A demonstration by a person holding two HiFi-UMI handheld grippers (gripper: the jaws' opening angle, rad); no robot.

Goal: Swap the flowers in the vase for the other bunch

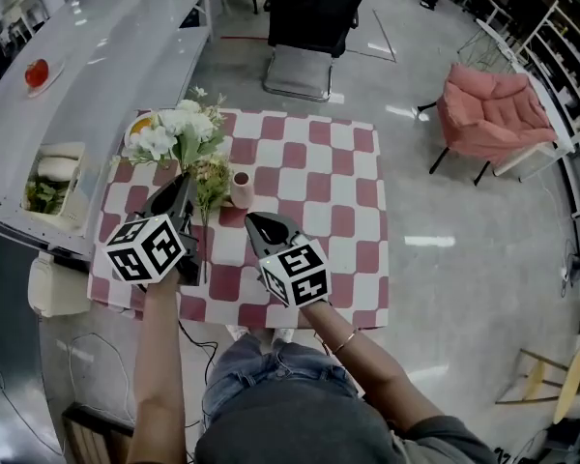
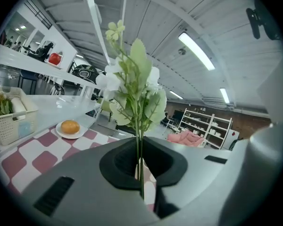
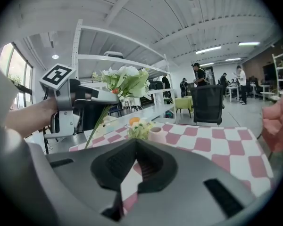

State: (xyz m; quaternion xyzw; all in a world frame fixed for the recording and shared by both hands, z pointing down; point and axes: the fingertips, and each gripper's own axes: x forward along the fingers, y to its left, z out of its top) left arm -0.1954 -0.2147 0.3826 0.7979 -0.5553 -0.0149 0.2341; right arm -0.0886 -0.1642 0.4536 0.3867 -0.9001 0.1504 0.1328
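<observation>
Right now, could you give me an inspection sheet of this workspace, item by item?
Surface: red-and-white checked cloth, lying flat.
Job's things: pink vase upright and empty; white bunch held up above the cloth; other bunch lying beside the vase.
Clutter: orange on a plate at the cloth's far left corner; basket on the side counter.
Grippers: left tongs shut on the white bunch's stems; right tongs shut, holding nothing.
Cables: thin cable on the floor by the cloth's near edge.
Surroundings: black office chair, pink armchair, shelving.
</observation>
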